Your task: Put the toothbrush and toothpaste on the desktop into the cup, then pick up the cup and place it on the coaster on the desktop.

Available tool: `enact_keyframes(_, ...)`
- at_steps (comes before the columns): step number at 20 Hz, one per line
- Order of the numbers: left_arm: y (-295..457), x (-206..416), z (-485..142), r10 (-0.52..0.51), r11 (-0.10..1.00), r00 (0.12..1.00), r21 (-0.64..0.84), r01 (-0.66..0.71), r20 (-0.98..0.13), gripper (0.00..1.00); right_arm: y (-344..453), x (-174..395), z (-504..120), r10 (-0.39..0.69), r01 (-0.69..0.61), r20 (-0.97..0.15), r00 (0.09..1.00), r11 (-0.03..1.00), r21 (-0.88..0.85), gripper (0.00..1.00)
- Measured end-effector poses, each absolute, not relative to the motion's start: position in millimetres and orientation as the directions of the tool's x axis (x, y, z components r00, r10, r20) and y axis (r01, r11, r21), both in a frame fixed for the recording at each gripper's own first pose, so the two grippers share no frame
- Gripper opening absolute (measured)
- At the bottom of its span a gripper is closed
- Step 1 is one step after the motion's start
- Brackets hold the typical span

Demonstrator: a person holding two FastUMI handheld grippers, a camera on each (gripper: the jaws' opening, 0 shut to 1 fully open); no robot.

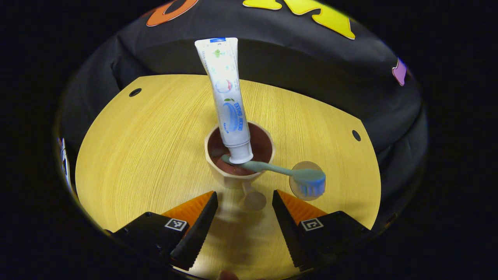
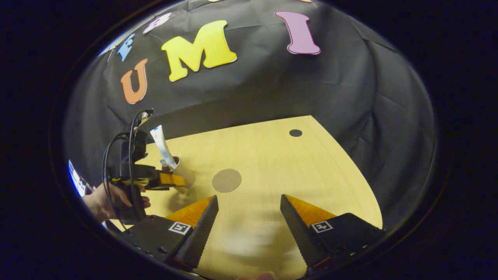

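A cream cup (image 1: 233, 177) with a brown inside stands on the wooden desktop (image 1: 148, 147). The white toothpaste tube (image 1: 226, 97) stands in it cap down, leaning back. The pale green toothbrush (image 1: 280, 171) also rests in the cup, its head sticking out to the right over the round brown coaster (image 1: 301, 192). My left gripper (image 1: 244, 198) is open just short of the cup, a finger on each side. In the right gripper view, the left gripper (image 2: 171, 181) sits by the cup (image 2: 186, 175) and the toothpaste tube (image 2: 162, 147); the coaster (image 2: 226, 180) lies to their right. My right gripper (image 2: 249, 206) is open, holding nothing.
A hand (image 2: 103, 202) holds the left gripper at the desktop's left side. Small dark holes (image 1: 135, 92) (image 1: 356, 135) mark the desktop near its far corners. The black cloth wall closes off the back and sides.
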State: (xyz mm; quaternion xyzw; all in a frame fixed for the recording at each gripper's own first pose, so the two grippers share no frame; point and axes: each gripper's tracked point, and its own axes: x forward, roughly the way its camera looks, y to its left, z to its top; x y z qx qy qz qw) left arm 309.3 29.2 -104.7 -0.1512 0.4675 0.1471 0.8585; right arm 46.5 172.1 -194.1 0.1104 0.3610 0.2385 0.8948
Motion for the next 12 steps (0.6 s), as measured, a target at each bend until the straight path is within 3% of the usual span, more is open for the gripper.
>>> enact_keyframes(9, 28, 310, -112, 0.081, 0.931, 0.451, -0.094, -0.353, -0.889, 0.87, 168, 36, -210, 0.504, -0.317, -0.649, 0.570, 0.864, 0.392, 0.93)
enact_keyframes(12, 28, 309, -113, 0.081, 0.935, 0.441, -0.085, -0.345, -0.894, 0.78, 166, 34, -215, 0.498, -0.299, -0.667, 0.555, 0.867, 0.398, 0.96)
